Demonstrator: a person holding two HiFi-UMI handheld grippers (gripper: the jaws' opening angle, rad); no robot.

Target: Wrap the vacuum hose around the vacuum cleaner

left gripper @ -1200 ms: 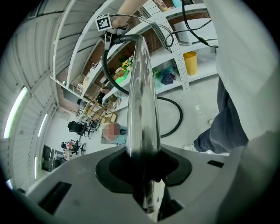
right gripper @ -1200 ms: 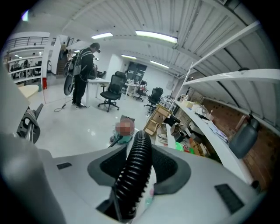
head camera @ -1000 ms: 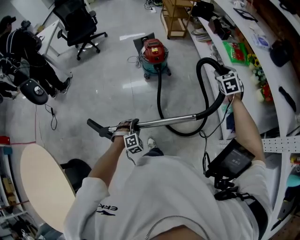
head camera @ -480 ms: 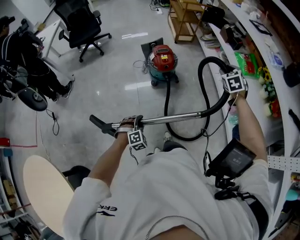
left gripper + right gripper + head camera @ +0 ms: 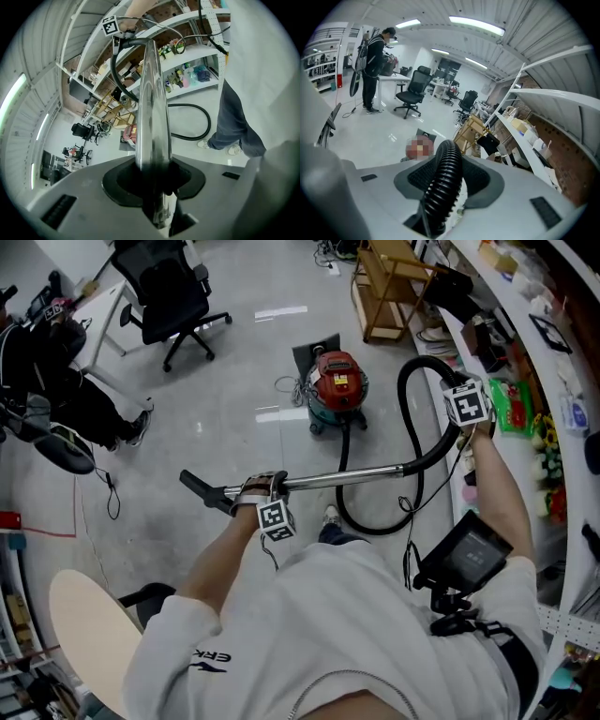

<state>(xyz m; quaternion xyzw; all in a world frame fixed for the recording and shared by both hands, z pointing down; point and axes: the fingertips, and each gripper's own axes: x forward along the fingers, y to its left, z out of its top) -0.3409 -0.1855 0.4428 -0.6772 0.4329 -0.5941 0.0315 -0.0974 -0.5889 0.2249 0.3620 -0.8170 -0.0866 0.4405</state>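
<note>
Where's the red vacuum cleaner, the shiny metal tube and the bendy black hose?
vacuum cleaner [image 5: 337, 381]: head view, on its red top.
metal tube [image 5: 347, 478]: head view, middle of its shiny length.
hose [image 5: 443, 180]: right gripper view, on its ribbed side between the jaws.

Open floor [image 5: 225, 427] lies left of the vacuum cleaner [image 5: 338, 382], while shelves [image 5: 574, 521] crowd the right and the hose [image 5: 402, 399] loops across the path ahead.

Glossy metal wand [image 5: 151, 117], ribbed plastic hose [image 5: 443, 183]
</note>
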